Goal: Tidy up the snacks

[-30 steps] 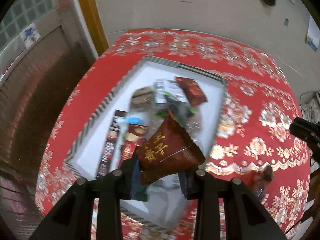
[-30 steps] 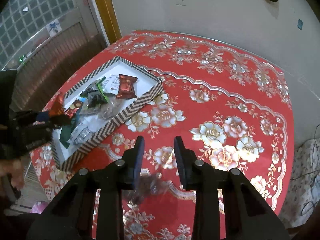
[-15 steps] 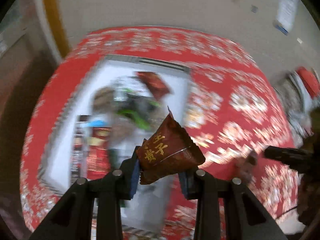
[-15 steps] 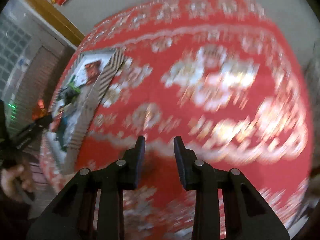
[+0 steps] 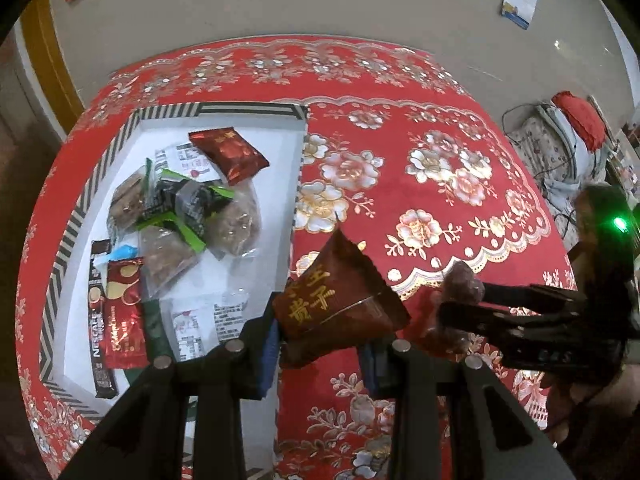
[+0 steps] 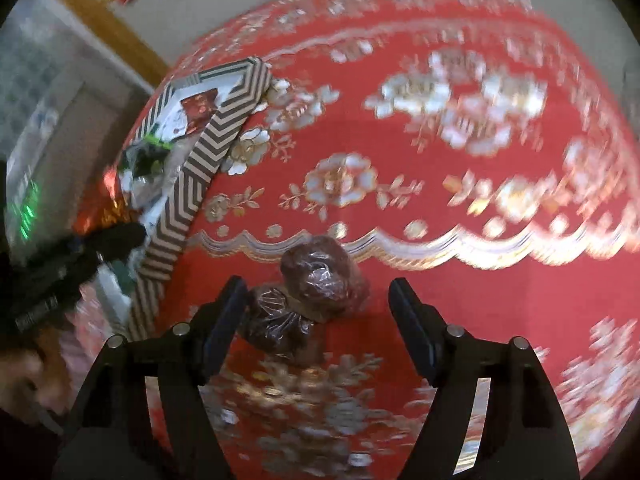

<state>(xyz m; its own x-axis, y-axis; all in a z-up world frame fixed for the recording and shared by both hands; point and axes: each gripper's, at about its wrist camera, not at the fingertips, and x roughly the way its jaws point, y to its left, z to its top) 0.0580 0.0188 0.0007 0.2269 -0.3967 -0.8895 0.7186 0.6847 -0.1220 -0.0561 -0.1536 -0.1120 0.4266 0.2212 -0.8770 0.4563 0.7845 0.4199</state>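
My left gripper is shut on a dark red snack packet with gold characters, held just right of the striped tray's right wall. The tray holds several snack packets and coffee sticks. My right gripper is open, its jaws wide on either side of a clear-wrapped pack of dark brown round cakes lying on the red tablecloth; its left finger touches the pack. In the left wrist view the right gripper is at the right, at that pack.
The red floral tablecloth covers the round table; its front edge is close below both grippers. The striped tray wall stands left of the right gripper. Cushions and cables lie on the floor at right.
My right gripper has dropped low to the table and opened wide around the wrapped cakes. My left gripper has swung right with the red packet, from over the tray to its right edge.
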